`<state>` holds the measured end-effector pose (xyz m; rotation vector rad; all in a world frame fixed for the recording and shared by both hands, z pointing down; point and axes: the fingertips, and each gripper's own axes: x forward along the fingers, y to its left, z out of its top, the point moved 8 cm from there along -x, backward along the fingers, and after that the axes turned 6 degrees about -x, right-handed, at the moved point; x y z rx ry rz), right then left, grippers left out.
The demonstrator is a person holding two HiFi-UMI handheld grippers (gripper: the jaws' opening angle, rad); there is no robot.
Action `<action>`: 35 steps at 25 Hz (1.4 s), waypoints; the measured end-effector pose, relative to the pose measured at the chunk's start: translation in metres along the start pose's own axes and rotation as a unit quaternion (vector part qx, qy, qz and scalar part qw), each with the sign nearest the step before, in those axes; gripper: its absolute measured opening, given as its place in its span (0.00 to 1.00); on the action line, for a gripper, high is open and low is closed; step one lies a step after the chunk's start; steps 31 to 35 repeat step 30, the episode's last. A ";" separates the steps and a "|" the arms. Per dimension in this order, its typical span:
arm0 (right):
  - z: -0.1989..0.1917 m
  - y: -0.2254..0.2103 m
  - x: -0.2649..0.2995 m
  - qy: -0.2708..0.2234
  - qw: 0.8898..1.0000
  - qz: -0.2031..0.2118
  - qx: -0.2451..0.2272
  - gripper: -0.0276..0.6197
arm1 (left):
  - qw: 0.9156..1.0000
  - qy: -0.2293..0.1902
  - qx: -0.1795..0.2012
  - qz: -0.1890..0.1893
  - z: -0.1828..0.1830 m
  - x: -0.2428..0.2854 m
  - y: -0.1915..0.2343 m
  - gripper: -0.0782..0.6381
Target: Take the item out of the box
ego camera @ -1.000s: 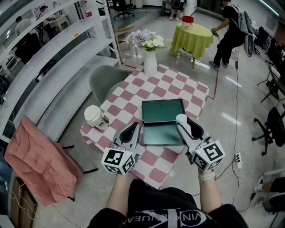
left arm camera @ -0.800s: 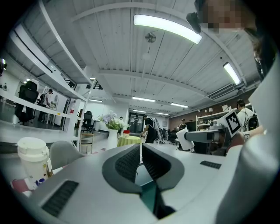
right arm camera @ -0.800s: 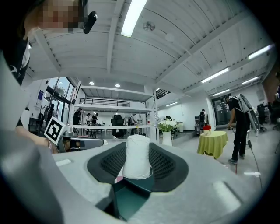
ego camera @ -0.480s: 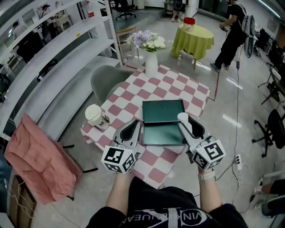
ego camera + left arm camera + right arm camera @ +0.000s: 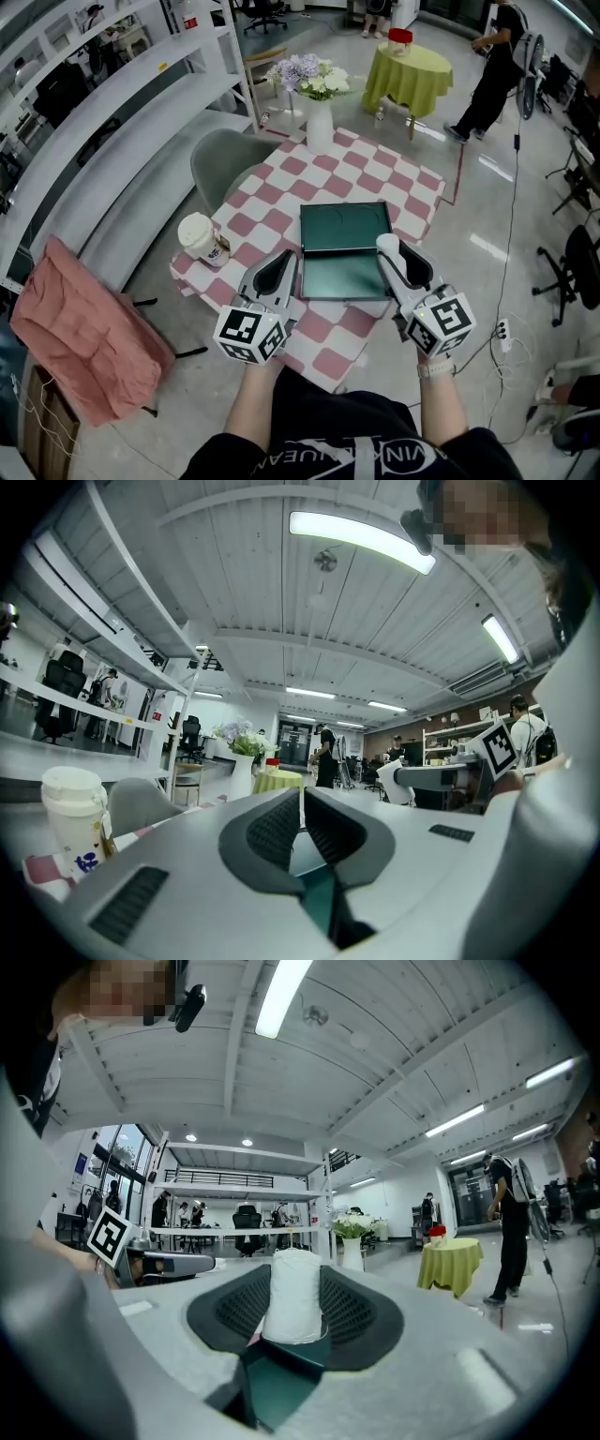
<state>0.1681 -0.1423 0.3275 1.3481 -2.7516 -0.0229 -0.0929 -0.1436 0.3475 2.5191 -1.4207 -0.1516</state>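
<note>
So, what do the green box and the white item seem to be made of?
The box looks smooth and faintly glossy, with light glinting on it: probably coated card or plastic. The item looks matt, soft and slightly wrinkled: perhaps rolled cloth or paper; I cannot tell which.

Open workroom, glossy grey floor (image 5: 497,220).
White shelving (image 5: 122,103) lines the left; a grey chair (image 5: 220,164) by the checkered counter (image 5: 412,192), a green-draped round table (image 5: 408,80) beyond, strip lights (image 5: 361,541) overhead.
</note>
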 end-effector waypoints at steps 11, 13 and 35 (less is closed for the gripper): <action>-0.003 -0.004 -0.004 0.003 1.000 -0.013 0.004 0.30 | 1.000 0.004 -0.002 -0.002 -0.002 0.003 -0.001 0.14; -0.003 -0.005 -0.003 0.002 1.000 -0.012 0.003 0.30 | 1.000 0.005 -0.002 -0.002 -0.001 0.004 -0.001 0.14; -0.011 -0.006 0.006 0.006 1.000 -0.004 -0.002 0.30 | 1.000 0.017 -0.005 0.002 -0.009 0.009 0.011 0.14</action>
